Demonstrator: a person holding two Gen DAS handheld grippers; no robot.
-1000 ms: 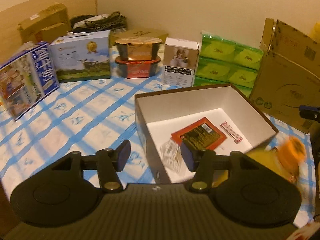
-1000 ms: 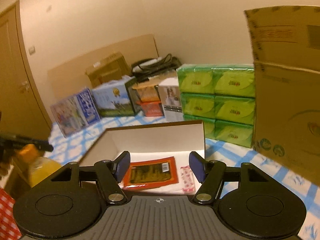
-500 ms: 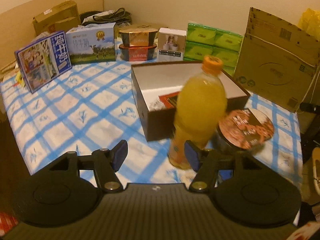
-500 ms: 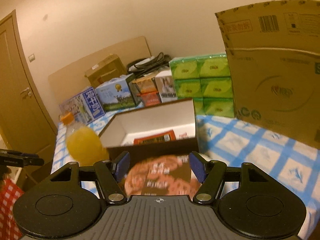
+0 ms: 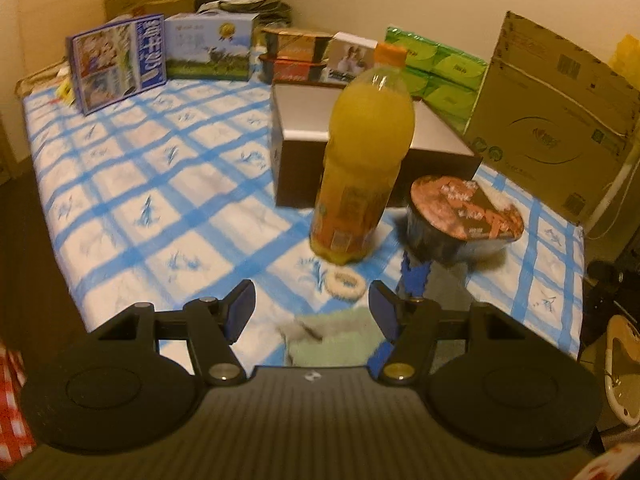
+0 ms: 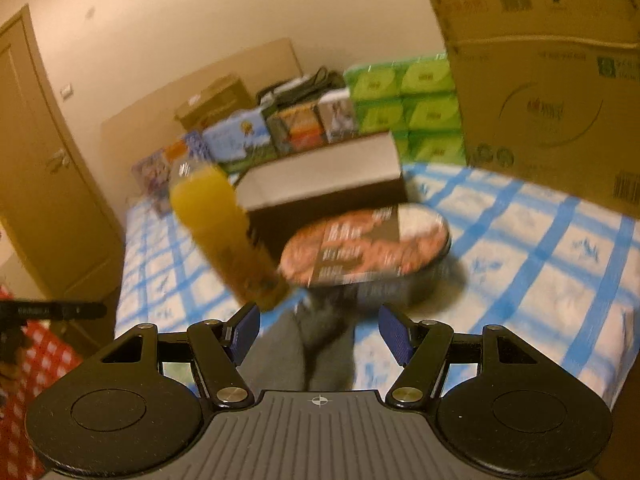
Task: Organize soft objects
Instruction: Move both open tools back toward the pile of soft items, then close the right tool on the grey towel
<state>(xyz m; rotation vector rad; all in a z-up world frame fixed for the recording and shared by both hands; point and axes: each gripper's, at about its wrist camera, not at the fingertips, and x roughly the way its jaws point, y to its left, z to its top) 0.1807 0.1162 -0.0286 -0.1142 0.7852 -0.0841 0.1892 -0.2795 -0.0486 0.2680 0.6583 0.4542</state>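
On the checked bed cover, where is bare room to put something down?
Free: the wide checked patch between the open brown box and the blue milk carton. Crowded: around the orange bottle, noodle bowl and green cloth.

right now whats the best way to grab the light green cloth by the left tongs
Pinch the far edge of the light green cloth, coming down from above. It lies flat and rumpled on the bedsheet, so a raised fold there looks easiest. The left tongs stand open over it, clear of the bottle.
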